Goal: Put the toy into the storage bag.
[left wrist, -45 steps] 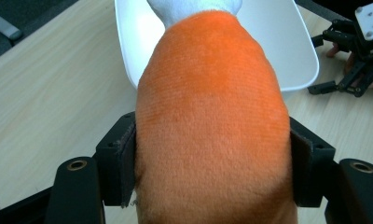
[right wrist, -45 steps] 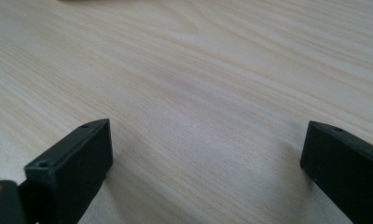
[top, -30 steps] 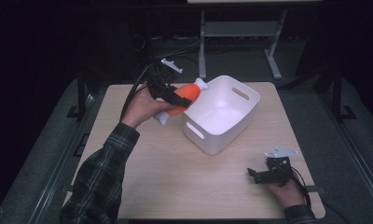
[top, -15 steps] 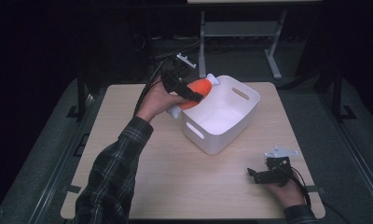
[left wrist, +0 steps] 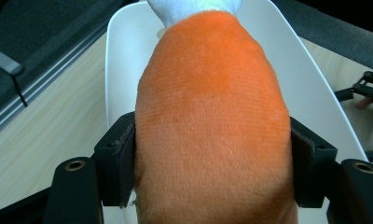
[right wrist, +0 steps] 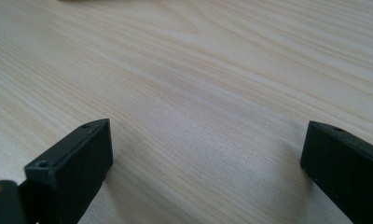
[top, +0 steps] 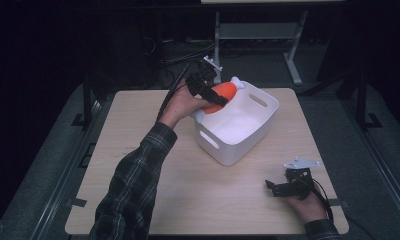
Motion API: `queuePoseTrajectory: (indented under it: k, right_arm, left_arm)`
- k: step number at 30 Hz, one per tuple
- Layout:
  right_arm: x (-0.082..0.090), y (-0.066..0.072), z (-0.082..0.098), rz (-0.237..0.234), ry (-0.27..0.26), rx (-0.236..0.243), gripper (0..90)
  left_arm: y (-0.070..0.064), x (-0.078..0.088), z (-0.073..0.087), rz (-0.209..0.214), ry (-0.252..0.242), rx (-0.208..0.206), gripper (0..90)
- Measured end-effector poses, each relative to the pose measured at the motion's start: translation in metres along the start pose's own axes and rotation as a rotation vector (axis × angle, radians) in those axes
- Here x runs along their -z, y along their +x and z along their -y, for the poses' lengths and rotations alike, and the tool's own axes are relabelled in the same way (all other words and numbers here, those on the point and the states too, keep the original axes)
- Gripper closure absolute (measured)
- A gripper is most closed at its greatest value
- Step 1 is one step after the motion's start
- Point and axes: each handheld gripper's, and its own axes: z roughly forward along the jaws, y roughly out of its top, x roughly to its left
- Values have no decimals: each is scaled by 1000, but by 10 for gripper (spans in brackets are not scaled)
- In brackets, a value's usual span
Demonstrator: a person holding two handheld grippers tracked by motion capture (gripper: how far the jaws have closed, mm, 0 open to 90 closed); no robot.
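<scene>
An orange plush toy (top: 220, 96) with a white tip is held over the far left rim of a white plastic bin (top: 248, 131) in the high view. My left gripper (top: 211, 95) is shut on it. In the left gripper view the orange plush toy (left wrist: 211, 121) bulges between the two black jaws, with the white bin (left wrist: 310, 88) below and beyond it. My right gripper (top: 274, 188) rests low on the table near the front right corner, jaws wide apart. In the right gripper view the right gripper (right wrist: 205, 163) has bare wood between its jaws.
The light wooden table (top: 138, 170) carries the bin at its far middle. Black cables (top: 173, 92) trail off the far left edge. A metal stand (top: 258, 32) rises behind the table. Dark floor surrounds it.
My left gripper has carried the orange plush toy rightward and farther over the bin's rim. The right gripper has stayed in place.
</scene>
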Motion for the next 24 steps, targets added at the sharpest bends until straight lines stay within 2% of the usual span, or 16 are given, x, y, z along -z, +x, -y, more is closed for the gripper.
queuePoseTrajectory:
  k: [13,18,24]
  right_arm:
    - [0,0,0,1,0,0,19]
    - [0,0,0,1,0,1,19]
    - [0,0,0,1,1,0,19]
  left_arm:
    - [5,-28,-2,0,20,0,297]
    - [7,-38,-2,1,20,14,294]
    - [8,-48,-1,0,40,11,289]
